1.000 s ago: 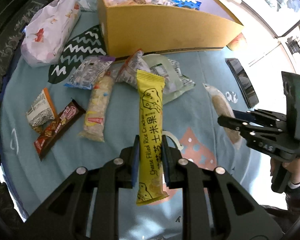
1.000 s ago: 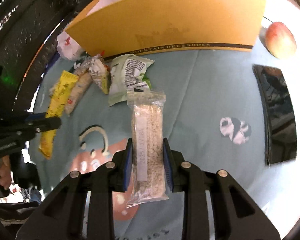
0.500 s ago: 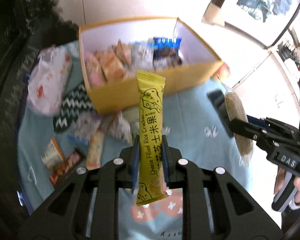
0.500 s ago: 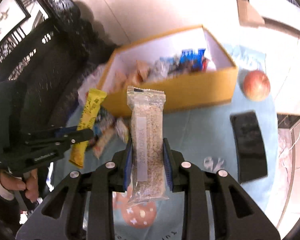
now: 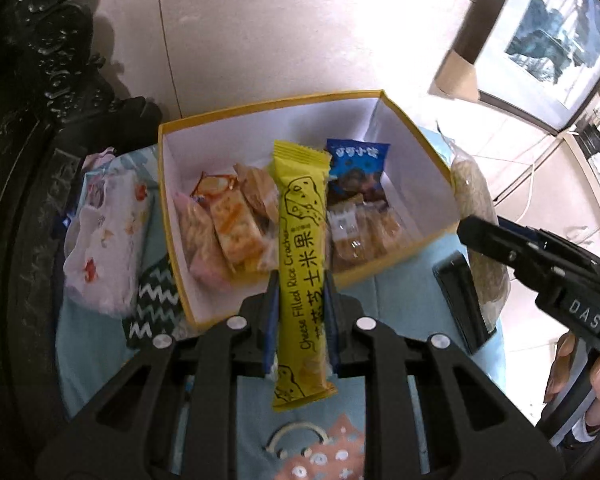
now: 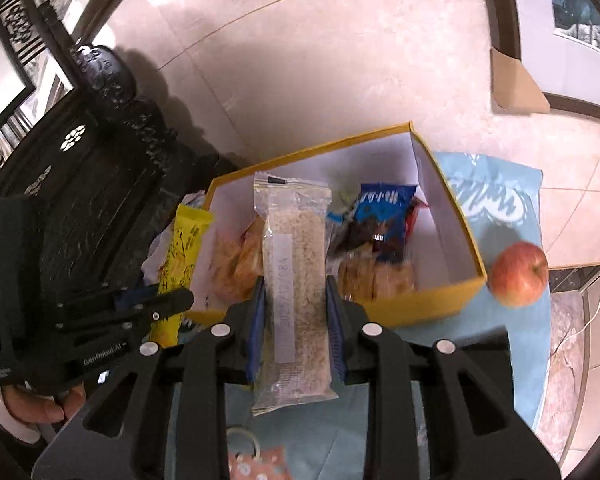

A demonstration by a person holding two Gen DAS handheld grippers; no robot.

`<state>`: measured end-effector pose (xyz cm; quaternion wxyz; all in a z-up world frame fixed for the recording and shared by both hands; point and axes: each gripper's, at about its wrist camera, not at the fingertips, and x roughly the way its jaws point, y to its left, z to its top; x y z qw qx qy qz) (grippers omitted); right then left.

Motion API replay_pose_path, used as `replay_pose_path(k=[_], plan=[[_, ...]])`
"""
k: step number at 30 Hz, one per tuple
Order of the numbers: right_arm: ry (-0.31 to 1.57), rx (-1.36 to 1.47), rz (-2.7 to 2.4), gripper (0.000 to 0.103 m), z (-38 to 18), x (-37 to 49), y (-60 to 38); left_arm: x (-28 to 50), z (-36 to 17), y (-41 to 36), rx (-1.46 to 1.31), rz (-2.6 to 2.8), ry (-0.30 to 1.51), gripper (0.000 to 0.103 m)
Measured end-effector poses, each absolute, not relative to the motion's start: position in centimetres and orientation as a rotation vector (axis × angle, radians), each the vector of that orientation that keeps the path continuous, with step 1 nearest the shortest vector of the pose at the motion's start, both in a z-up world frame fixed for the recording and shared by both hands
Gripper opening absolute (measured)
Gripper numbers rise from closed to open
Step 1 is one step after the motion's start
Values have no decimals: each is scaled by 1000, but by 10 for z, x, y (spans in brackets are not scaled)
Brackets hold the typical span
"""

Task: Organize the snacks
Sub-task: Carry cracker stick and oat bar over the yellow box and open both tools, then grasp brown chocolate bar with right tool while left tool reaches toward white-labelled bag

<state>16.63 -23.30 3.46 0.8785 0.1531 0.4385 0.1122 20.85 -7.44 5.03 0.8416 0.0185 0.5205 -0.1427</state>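
My left gripper (image 5: 299,320) is shut on a long yellow cheese rice cracker pack (image 5: 302,264), held up in the air over the near wall of the yellow box (image 5: 172,240). My right gripper (image 6: 295,328) is shut on a clear pack of pale grain bar (image 6: 296,280), also raised in front of the yellow box (image 6: 440,304). The box holds several wrapped snacks, among them a blue packet (image 5: 356,168). In each wrist view the other gripper shows at the side with its pack: the right gripper (image 5: 476,232) and the left gripper (image 6: 180,300).
A white patterned bag (image 5: 104,240) lies left of the box on the light blue cloth (image 5: 100,352). A dark phone (image 5: 460,300) lies right of the box. A red apple (image 6: 520,272) sits at the box's right corner. Dark carved furniture (image 6: 80,200) stands at the left.
Both grippers have risen from low over the cloth and tilted so the open box interior now shows beneath them. Each keeps its pack gripped. The loose snacks on the cloth have dropped out of view.
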Motion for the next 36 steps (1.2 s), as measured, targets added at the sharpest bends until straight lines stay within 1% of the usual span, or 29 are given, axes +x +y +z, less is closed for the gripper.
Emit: replay_pose_path(k=[10,22,23,24,25,26,27,29,33,35,36], plan=[[959,332,187,28,2,227,-242,271,15,-72,47,-250,1149,19],[986,356,152,28,-15,245,-243,289,0,-78,66,-226,1168,19],[991,360,139,29,-17,248,-243,293,-2,-80,66,-226,1174,21],[999,362,126,30,-20,251,-244,296,-5,-82,64,-231,1182,38],[1017,361,103,37,-24,254,-244,299,-7,-84,64,-231,1191,79],[1029,362,79,47,-26,254,-245,300,-8,-85,76,-198,1193,93],[1027,362,39,49,-26,252,-246,298,-5,-85,95,-161,1168,96],[980,357,47,49,-19,242,-245,290,4,-79,100,-144,1119,96],[951,315,80,51,-9,216,-240,277,9,-56,56,-109,1132,96],[947,327,80,59,-8,204,-242,264,12,-40,18,-85,1130,96],[937,337,76,60,-6,194,-244,258,14,-33,5,-82,1127,96]])
